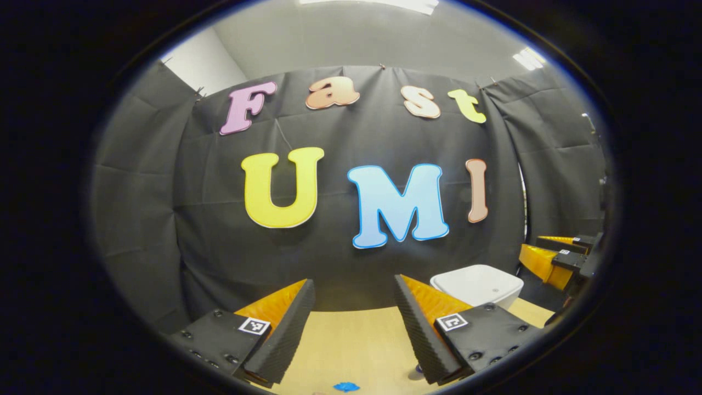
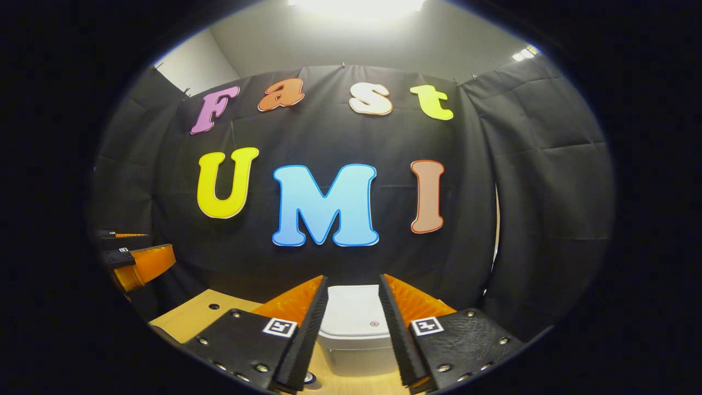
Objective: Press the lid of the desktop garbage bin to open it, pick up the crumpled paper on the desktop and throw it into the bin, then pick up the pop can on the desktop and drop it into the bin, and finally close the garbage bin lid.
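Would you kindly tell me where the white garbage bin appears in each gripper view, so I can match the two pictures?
Left gripper view: the garbage bin sits lower right, behind the right-hand finger, lid down.
Right gripper view: the garbage bin sits bottom centre, framed between the two open fingers.
Shared landmark: the wooden table under the bin.
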`<state>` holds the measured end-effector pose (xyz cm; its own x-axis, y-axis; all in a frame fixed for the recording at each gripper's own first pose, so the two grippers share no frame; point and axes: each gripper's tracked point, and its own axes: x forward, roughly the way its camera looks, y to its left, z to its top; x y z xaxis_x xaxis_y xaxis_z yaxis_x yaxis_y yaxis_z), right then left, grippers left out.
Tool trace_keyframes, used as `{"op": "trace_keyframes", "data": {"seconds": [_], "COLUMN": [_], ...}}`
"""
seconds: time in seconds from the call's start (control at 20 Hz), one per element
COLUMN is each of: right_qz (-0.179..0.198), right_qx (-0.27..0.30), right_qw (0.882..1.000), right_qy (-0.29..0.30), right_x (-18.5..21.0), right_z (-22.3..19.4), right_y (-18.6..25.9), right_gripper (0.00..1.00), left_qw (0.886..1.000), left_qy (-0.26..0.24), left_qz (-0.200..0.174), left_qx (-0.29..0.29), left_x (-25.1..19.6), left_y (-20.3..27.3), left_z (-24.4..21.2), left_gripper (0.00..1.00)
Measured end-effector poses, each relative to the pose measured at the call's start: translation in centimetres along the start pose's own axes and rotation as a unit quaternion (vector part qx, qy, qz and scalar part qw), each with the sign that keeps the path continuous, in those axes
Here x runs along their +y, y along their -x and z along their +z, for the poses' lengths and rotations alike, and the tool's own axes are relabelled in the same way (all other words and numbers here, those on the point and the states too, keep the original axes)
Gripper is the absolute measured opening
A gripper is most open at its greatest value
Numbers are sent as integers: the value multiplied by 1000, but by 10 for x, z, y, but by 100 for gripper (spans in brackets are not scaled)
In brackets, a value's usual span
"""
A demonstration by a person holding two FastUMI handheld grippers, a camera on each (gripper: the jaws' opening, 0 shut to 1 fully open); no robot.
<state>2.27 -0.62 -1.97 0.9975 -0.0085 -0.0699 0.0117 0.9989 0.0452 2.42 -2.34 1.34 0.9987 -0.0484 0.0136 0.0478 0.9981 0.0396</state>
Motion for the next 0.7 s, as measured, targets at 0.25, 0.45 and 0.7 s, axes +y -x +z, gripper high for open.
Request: {"op": "trace_keyframes", "data": {"seconds": [0.25,0.45,0.7], "right_qz": [-29,-6,18], "right_qx": [6,17,48], "right_qw": [1000,1000,998], "right_qy": [-8,-22,-30], "right_x": [-17,-9,-1], "right_z": [-9,-16,-47], "right_y": [-6,-16,-32], "right_gripper": [16,3,2], "left_qw": [1000,1000,1000], "left_qy": [-3,-1,-4], "left_qz": [0,3,13], "left_qx": [4,5,4], "left_x": [-1,0,10], "left_y": [-10,-10,-10], "left_z": [0,0,0], "left_gripper": [96,97,97]}}
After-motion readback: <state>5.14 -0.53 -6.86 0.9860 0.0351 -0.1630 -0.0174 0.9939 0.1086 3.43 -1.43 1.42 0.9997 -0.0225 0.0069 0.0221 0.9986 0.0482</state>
